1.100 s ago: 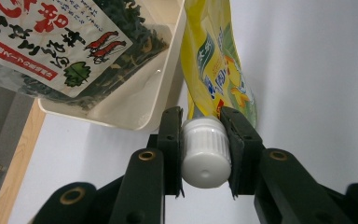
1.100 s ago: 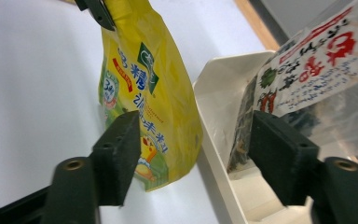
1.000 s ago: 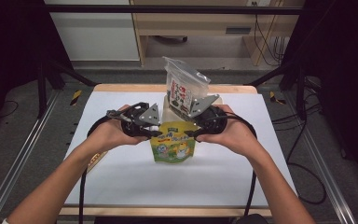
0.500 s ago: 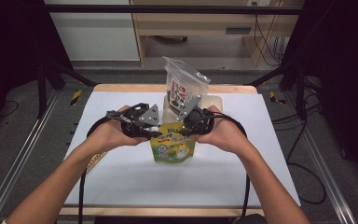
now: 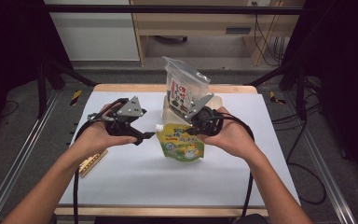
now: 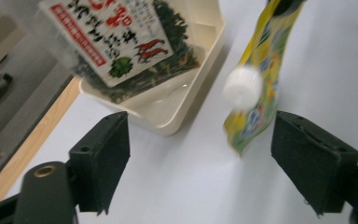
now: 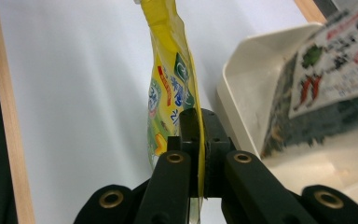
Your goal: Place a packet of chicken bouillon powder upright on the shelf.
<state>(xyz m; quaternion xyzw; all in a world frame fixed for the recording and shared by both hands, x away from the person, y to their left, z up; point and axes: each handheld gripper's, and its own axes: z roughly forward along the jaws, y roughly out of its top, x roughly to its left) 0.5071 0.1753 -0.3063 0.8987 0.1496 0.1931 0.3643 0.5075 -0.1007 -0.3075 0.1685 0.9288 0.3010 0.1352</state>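
On the table [image 5: 121,182], one pouch [image 5: 182,143], one tray [image 5: 216,101], perhaps one packet [image 5: 182,87]

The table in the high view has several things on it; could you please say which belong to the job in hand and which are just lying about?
In use: yellow spouted pouch, clamped in the right gripper; left gripper, jaws open beside it.

Lying about: cream tray, seaweed snack bag standing in it, wooden ruler at the table's left edge.

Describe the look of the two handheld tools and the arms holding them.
Both tools, the left tool and the right tool, are black with a grey three-cornered plate on top. Each trails a black cable. Their jaws are flat black pads on arms with brass-coloured rivets. Both forearms are bare, with no sleeves.
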